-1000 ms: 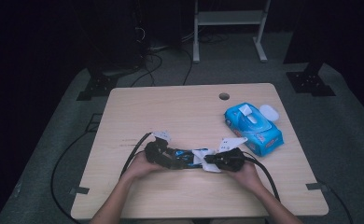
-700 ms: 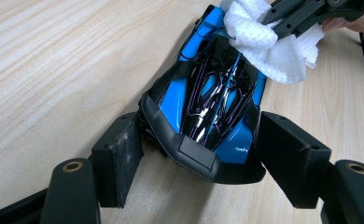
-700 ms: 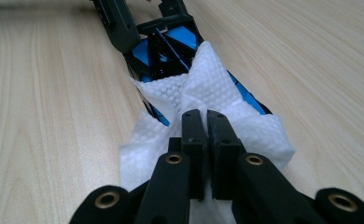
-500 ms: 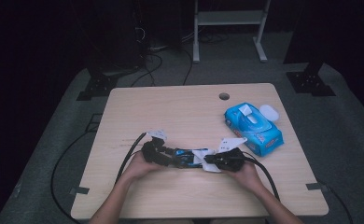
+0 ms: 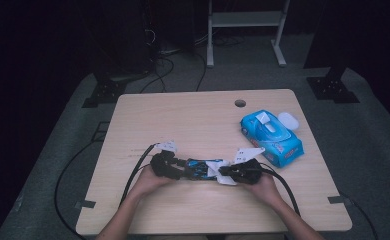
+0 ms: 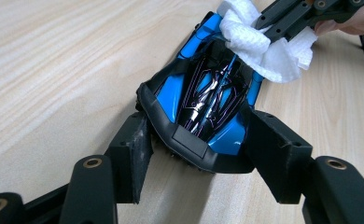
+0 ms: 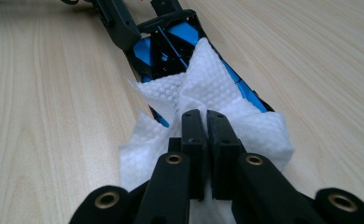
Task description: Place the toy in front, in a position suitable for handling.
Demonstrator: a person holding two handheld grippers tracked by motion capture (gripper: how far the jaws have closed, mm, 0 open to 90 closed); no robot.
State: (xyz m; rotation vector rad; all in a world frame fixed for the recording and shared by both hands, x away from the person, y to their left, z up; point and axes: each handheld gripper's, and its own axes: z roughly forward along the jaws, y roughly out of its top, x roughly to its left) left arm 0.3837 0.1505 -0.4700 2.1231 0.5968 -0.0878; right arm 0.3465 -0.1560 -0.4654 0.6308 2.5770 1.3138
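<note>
My left gripper point(image 6: 203, 156) clamps one end of the blue toy car point(image 6: 207, 100), lying lengthwise left-to-right near the table's point(image 5: 193, 115) front edge, while my right gripper point(image 7: 205, 122) pinches a white wipe point(image 7: 208, 98) onto its other end.

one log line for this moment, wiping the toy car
step: wiping | left gripper: fingers clamp toy car at one end | right gripper: shut on white wipe, pressed on car's far end | wipe pack: open, right of car

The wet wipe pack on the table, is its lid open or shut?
Open. In the high view the wet wipe pack has its white lid flipped back beside it, and a wipe sticks up from the opening.
</note>
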